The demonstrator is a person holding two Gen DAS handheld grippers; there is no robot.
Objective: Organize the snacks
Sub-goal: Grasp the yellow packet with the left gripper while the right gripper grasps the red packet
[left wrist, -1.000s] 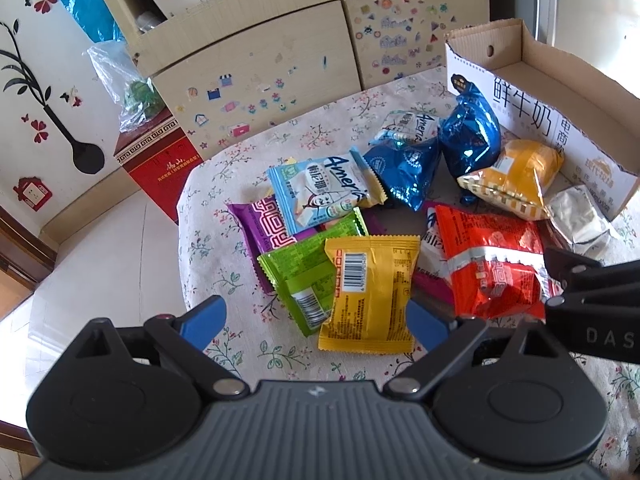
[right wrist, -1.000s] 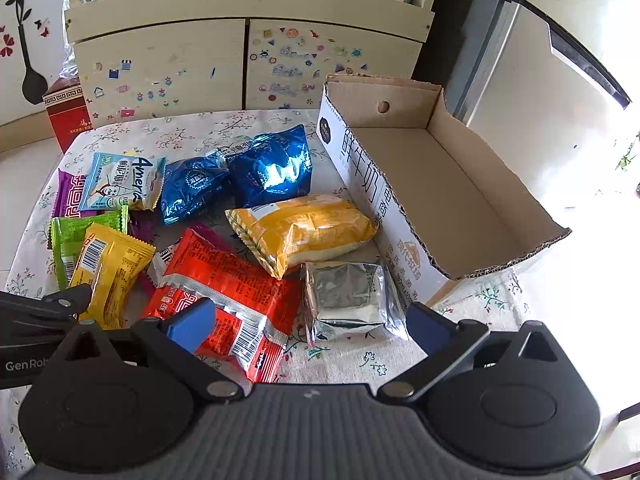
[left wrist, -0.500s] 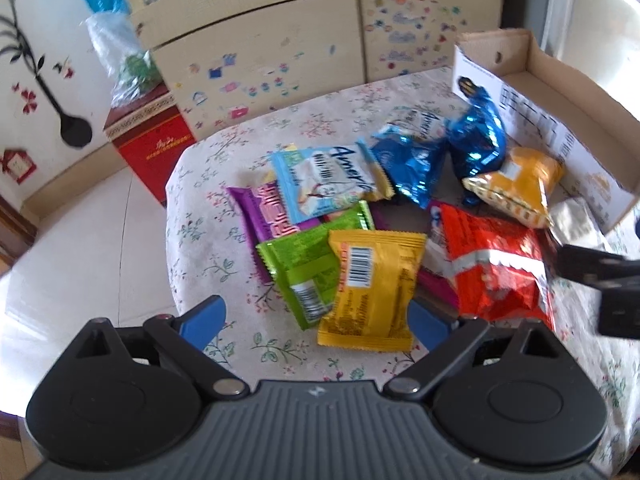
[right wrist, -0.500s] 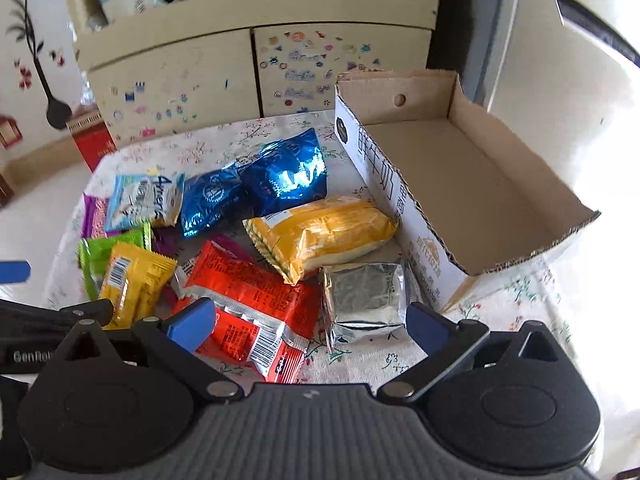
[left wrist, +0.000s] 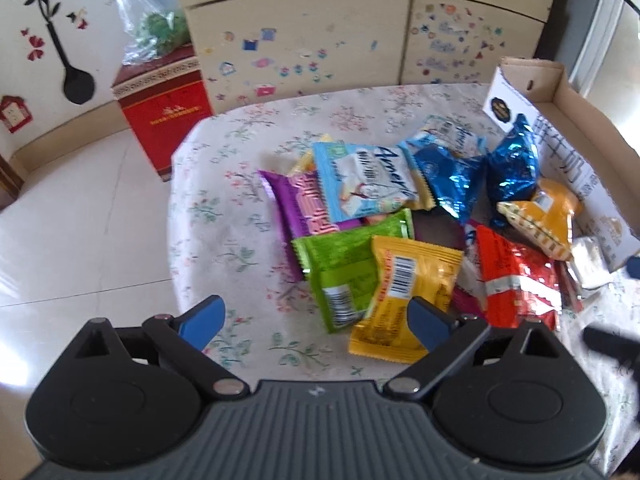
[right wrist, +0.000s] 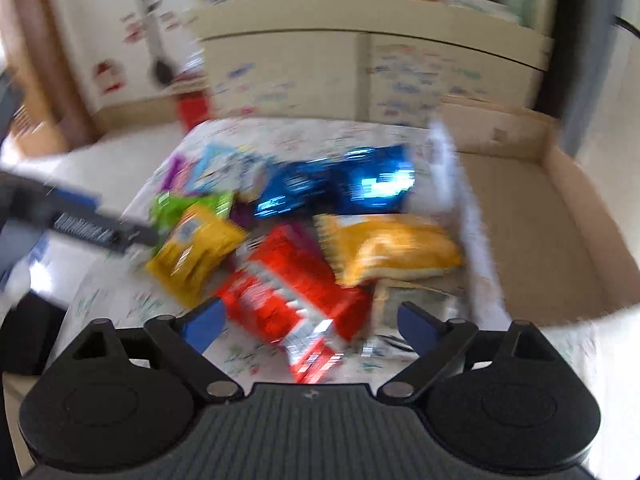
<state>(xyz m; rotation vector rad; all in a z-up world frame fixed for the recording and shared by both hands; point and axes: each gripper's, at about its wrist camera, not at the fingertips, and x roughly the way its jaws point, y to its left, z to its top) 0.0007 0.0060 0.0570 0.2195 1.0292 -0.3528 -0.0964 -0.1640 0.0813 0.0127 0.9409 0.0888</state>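
Observation:
Several snack packets lie piled on a floral tablecloth [left wrist: 224, 216]: a yellow packet [left wrist: 408, 296], a green one [left wrist: 344, 264], a purple one [left wrist: 300, 208], a light blue one [left wrist: 364, 180], two shiny blue bags [left wrist: 512, 160], an orange bag [left wrist: 540, 216], a red bag [left wrist: 516, 280] and a silver packet [left wrist: 592, 260]. An open cardboard box [left wrist: 576, 136] stands to their right. My left gripper [left wrist: 316, 320] is open and empty, above the table's near edge by the yellow packet. My right gripper [right wrist: 308, 324] is open and empty above the red bag [right wrist: 288, 284]; this view is blurred.
A red carton [left wrist: 164, 116] with a plastic bag on top stands on the floor beyond the table's left side. A beige cabinet with stickers [left wrist: 320, 40] runs behind the table. The left gripper shows at the left of the right wrist view [right wrist: 80, 228].
Both grippers have swung leftward and stayed open. The right wrist view is now motion-blurred and sits more to the left. No packet has moved.

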